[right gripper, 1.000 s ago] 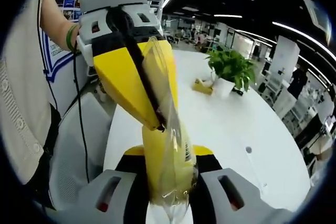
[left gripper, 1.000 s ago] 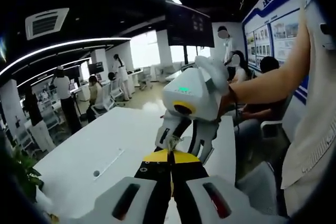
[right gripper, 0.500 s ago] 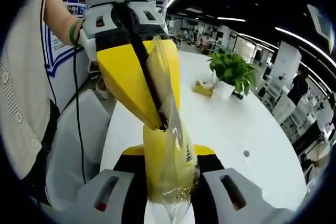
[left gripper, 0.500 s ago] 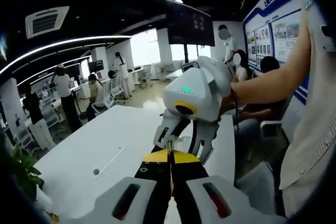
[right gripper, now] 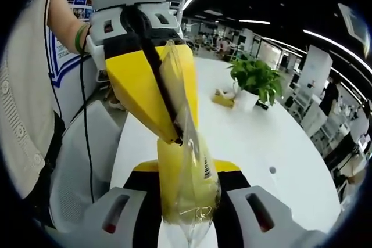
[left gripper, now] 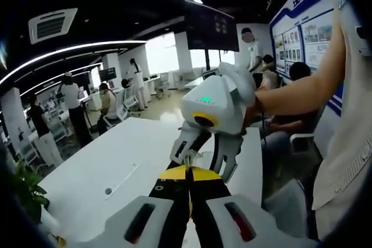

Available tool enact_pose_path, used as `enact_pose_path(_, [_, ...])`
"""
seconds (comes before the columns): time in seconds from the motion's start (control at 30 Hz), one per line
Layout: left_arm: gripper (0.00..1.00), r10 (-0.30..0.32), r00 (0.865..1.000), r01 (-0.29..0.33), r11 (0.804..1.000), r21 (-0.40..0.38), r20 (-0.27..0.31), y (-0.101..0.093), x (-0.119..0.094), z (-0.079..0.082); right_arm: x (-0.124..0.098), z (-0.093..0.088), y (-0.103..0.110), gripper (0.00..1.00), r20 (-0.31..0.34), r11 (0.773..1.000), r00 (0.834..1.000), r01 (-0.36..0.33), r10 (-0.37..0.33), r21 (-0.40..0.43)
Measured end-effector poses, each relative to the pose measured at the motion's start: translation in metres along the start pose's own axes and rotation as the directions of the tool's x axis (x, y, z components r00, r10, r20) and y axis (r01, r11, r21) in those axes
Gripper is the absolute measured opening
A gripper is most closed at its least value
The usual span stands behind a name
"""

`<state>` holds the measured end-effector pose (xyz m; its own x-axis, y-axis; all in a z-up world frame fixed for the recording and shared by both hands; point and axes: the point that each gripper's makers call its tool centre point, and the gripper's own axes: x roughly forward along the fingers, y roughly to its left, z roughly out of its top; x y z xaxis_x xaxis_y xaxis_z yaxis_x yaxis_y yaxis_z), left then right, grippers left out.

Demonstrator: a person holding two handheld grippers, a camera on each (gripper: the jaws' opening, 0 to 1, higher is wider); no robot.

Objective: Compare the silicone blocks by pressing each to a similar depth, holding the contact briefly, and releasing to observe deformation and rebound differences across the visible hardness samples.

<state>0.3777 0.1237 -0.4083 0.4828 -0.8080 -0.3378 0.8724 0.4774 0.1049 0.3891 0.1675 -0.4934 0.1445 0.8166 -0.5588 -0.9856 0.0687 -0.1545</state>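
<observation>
A clear plastic bag with a small printed label hangs between the two grippers, above the white table. My right gripper has its yellow-faced jaws closed on the bag's lower part. The left gripper reaches in from the upper left, its yellow jaws shut on the bag's upper edge. In the left gripper view, my left gripper is shut, tip to tip with the white right gripper, and the bag is a thin sliver. I cannot make out any silicone block.
A potted plant and a small yellow object stand on the far part of the table. A grey chair is beside the table's edge. The person's forearm crosses at right. Several people stand or sit in the office behind.
</observation>
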Motion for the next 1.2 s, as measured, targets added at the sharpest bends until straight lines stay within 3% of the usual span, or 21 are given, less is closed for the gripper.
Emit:
enact_pose_path(0.53, [0.0,-0.036,0.999,0.037,0.99,-0.134,0.011,0.0,0.011,-0.009,0.0,-0.014,0.002,0.31,0.005,0.998,1.0,0.004,-0.004,0.056])
enact_pose_path(0.67, [0.0,-0.044,0.999,0.043,0.98,-0.195,0.002,-0.001,0.015,-0.015,-0.001,-0.021,0.003,0.34,-0.01,0.997,1.0,0.004,-0.003,0.073])
enact_pose_path(0.83, [0.0,-0.043,0.999,0.043,0.967,-0.252,0.008,0.0,0.019,-0.021,-0.003,-0.019,0.0,0.46,0.021,0.994,1.0,0.019,-0.021,0.108])
enact_pose_path(0.97, [0.0,-0.058,0.998,0.056,0.953,-0.298,0.001,-0.002,0.023,-0.027,-0.009,-0.019,-0.001,0.49,0.028,0.992,0.999,0.033,-0.037,0.119])
enact_pose_path(1.2, [0.0,-0.053,0.999,0.047,0.937,-0.345,-0.009,0.001,0.033,-0.04,-0.035,-0.022,-0.004,0.64,0.066,0.977,0.989,0.116,-0.129,0.18])
